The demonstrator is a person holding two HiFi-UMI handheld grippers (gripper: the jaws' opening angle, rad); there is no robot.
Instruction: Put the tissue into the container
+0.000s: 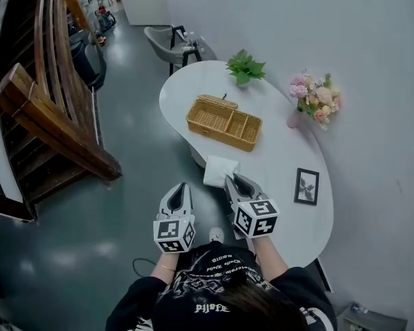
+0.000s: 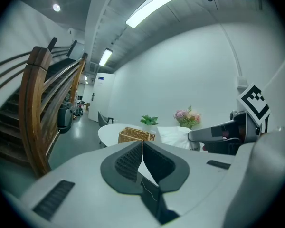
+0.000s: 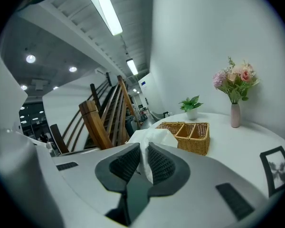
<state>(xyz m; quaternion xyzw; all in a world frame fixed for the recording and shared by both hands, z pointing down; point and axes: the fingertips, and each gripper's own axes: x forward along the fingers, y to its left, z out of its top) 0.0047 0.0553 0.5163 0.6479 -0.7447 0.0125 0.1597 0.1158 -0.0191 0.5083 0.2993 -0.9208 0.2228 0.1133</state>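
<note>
Right gripper [image 3: 143,152]: jaws nearly together, pinching the white tissue [image 3: 152,137] by one edge; the rest billows up and forward past the tips. Left gripper [image 2: 142,145]: jaws closed on each other, nothing between them, held idle beside the right one. The tissue is in the air at the near edge of the counter [image 1: 279,161], short of the wicker container [image 1: 224,123], which stands near the middle of the counter with its compartments open upward. Handling, as a judgement: very light, limp, no stiffness, so it will droop and trail behind any move. It tears easily and could snag on the woven rim. An edge pinch like the present one looks adequate; a firmer bite nearer the bunched middle would leave less loose material flapping. Not resolved: whether it is one sheet or a folded wad, and how much hangs below the jaws. From the head view I cannot tell whether its lower part touches the counter. Compartment floors are not visible from the right gripper view.
</note>
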